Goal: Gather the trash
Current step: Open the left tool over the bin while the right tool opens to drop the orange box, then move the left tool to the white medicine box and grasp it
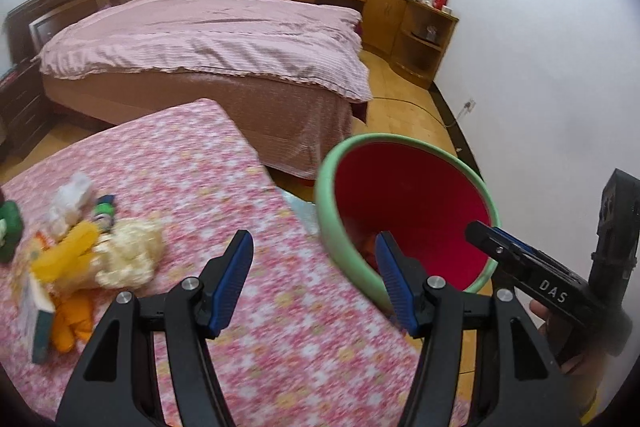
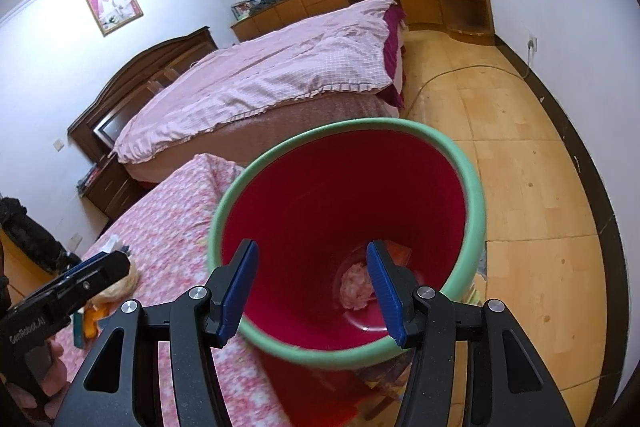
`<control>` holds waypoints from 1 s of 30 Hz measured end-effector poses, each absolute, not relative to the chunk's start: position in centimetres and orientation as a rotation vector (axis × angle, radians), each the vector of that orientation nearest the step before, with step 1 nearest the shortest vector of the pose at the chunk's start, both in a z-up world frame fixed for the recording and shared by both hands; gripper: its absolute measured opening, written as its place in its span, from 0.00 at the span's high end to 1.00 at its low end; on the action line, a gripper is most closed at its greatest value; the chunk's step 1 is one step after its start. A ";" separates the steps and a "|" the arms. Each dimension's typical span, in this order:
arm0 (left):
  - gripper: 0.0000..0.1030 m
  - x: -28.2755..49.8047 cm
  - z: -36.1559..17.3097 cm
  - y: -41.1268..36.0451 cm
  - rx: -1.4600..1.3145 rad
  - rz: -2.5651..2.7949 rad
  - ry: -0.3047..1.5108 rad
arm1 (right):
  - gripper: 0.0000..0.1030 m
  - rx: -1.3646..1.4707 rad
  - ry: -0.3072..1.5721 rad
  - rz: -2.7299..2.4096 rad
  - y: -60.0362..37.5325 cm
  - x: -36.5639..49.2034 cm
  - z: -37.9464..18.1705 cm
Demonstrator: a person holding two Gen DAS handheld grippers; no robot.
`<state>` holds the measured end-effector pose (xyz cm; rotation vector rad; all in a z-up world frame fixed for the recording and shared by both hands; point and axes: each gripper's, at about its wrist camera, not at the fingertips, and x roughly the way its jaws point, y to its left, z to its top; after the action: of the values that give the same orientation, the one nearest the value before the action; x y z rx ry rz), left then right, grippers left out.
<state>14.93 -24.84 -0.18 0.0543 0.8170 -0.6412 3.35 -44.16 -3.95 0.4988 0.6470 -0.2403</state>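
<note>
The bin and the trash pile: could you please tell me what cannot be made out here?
- Bin bottom, right wrist view: partly hidden by the right gripper.
- Trash pile, left wrist view: blurred, cut by the left edge; items unidentifiable.
- Bin contents, left wrist view: hidden behind the near rim.

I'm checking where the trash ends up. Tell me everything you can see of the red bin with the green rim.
The bin is a round container, likely plastic, with a thick pale green rolled rim and a smooth, deep red inside that narrows toward the bottom. It stands upright on the wooden floor, close against the corner of the table with the pink floral cloth. At its bottom lie a crumpled pinkish wad and something orange. No gripper touches it.
</note>
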 end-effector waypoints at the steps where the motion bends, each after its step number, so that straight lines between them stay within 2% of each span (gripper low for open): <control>1: 0.38 14.8 0.0 -24.0 0.052 -0.627 0.812 | 0.44 0.496 0.646 -0.234 -43.7 3.2 -3.8; 12: 0.38 14.9 -0.1 -16.1 0.024 -0.471 0.802 | 0.44 0.470 0.658 -0.171 -39.2 2.8 -2.9; 25: 0.38 18.2 -3.0 -6.7 -0.018 -0.261 0.856 | 0.44 0.445 0.723 -0.134 -34.7 4.5 -4.1; 30: 0.33 19.6 -4.9 -5.3 0.019 -0.221 0.903 | 0.43 0.427 0.764 -0.116 -33.1 5.7 -4.9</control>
<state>19.60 -5.31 -4.87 0.0185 0.9028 -0.2205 5.68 -33.05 -4.89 0.4271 0.7644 -0.1156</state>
